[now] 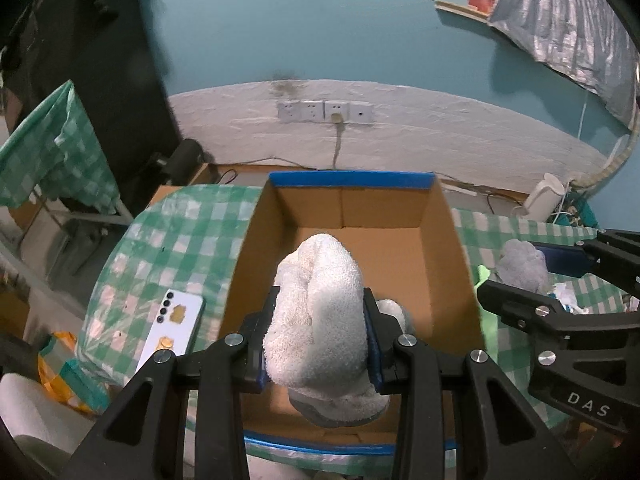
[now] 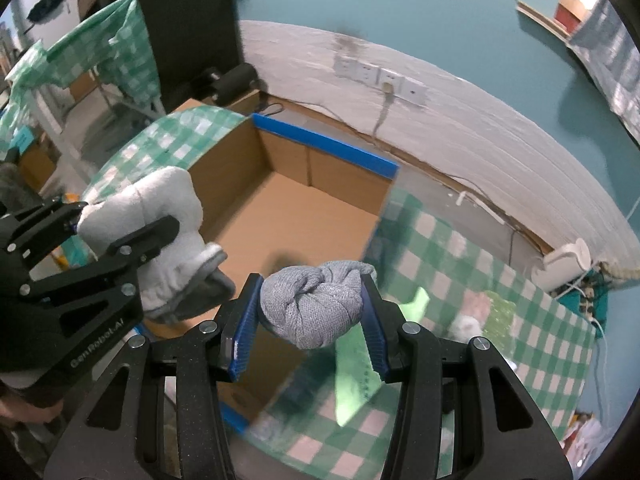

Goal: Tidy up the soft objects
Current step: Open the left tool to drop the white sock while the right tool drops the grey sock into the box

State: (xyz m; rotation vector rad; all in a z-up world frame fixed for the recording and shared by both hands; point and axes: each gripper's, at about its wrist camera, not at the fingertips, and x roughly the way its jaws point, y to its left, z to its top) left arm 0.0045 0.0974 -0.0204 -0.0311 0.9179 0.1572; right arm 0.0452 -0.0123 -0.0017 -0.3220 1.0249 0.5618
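My left gripper (image 1: 320,312) is shut on a rolled white terry sock (image 1: 320,320), held over the open cardboard box (image 1: 452,240) with blue tape on its rims. In the right wrist view the same white sock (image 2: 160,208) and left gripper (image 2: 124,224) hang above the box's near left corner. My right gripper (image 2: 312,300) is shut on a knotted grey knit sock (image 2: 312,308), above the box's (image 2: 280,216) right wall. That grey sock (image 1: 520,264) and the right gripper (image 1: 536,272) show at the right of the left wrist view. The box floor looks bare.
The box sits on a green-and-white checked tablecloth (image 2: 460,280). A white phone (image 1: 172,328) lies left of the box. A green plastic piece (image 2: 356,360) and crumpled pale items (image 2: 472,320) lie right of it. A white wall with sockets (image 1: 324,111) stands behind.
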